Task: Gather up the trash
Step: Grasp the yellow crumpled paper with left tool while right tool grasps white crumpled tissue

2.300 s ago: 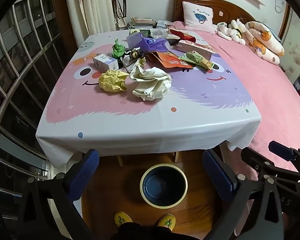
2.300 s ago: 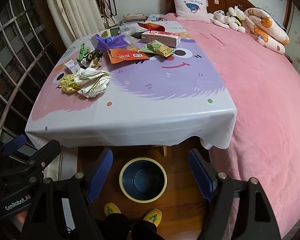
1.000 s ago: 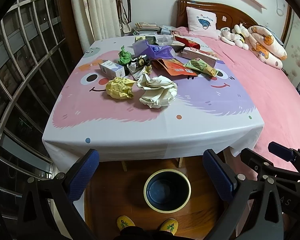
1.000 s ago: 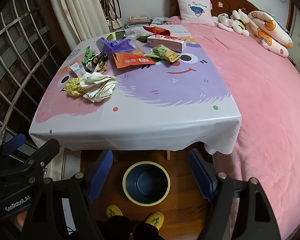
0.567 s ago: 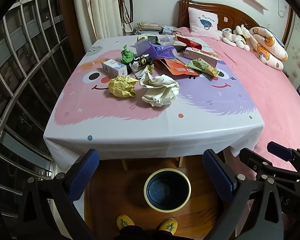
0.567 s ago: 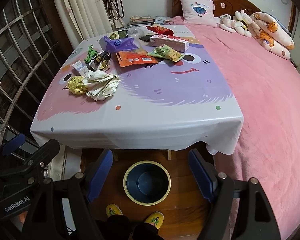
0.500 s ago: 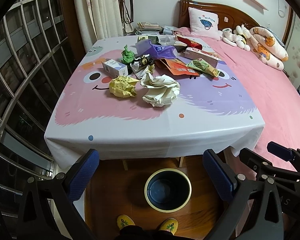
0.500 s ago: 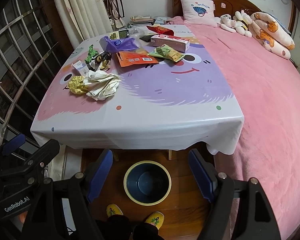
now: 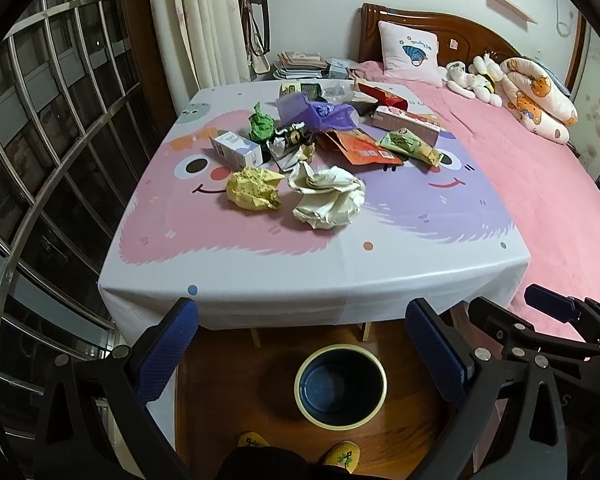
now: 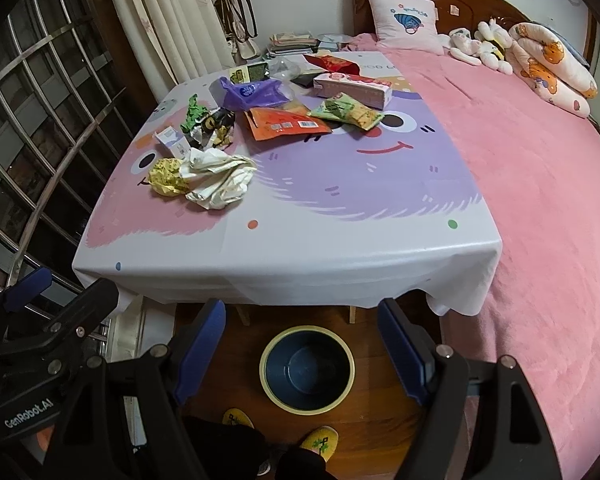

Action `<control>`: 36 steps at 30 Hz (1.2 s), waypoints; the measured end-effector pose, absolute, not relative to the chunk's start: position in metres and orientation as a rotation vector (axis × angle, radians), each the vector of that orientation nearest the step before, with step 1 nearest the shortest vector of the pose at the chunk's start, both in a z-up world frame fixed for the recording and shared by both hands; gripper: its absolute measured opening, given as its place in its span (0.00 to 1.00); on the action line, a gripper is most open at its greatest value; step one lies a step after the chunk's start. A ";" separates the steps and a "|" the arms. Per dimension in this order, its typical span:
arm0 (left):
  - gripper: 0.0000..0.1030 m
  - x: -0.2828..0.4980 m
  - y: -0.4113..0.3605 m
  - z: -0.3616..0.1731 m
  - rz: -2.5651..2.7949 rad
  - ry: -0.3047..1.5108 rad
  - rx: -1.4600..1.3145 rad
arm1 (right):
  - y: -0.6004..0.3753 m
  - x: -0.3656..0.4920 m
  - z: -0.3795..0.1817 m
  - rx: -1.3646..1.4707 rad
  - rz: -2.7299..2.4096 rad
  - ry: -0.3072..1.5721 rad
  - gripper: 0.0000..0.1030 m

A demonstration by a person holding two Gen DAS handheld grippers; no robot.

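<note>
Since a couple of seconds ago I am lifting and tilting both views up a little: the table with the pink-and-purple cartoon cloth (image 9: 260,268) is sitting lower and fuller in frame, more wall and curtain showing, nothing on it is shifting. So I am judging the task as still at the start, approach only, no trash collected yet

My left gripper (image 9: 300,344) is standing wide open, blue pads far apart, holding nothing. My right gripper (image 10: 302,340) is likewise wide open and empty. Both are hanging short of the table's near edge, over the round dark-blue bin with cream rim (image 9: 341,386), which is looking empty on the wood floor, just in front of my yellow slippers (image 9: 340,450)

Trash is lying in a cluster on the far-left half of the cloth: crumpled yellow paper ball (image 9: 253,189) and crumpled cream-white paper wad (image 9: 327,196) nearest, just beside each other; behind them small white-purple carton (image 9: 236,152), green foil wrapper (image 9: 261,124), purple plastic bag (image 9: 320,114), orange flat pouch (image 9: 360,148), green snack packet (image 9: 410,146), long pink box (image 9: 406,122)

Nothing is blocking the two paper balls, I am expecting those first. Pink bedspread (image 10: 540,200) is running along the table's right side, with plush toys (image 9: 474,78) well apart from the trash; the packets at the back are overlapping, likely needing one-by-one picks
</note>
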State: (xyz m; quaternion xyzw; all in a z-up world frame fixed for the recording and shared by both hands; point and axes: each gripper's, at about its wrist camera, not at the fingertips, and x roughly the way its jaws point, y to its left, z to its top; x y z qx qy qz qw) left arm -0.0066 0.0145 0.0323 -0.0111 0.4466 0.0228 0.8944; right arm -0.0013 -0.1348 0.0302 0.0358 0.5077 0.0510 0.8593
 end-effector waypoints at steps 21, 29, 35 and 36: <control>0.99 0.116 0.114 0.030 -0.003 0.988 0.008 | -0.077 0.108 0.010 0.267 0.057 1.163 0.76; 0.99 0.180 0.146 0.007 -0.107 1.062 0.021 | -0.059 0.166 -0.019 0.473 -0.031 1.228 0.76; 0.99 0.214 0.147 -0.016 -0.217 1.129 0.071 | -0.058 0.178 -0.053 0.552 -0.129 1.284 0.76; 0.99 0.218 0.146 -0.021 -0.235 1.139 0.080 | -0.057 0.177 -0.058 0.569 -0.137 1.294 0.76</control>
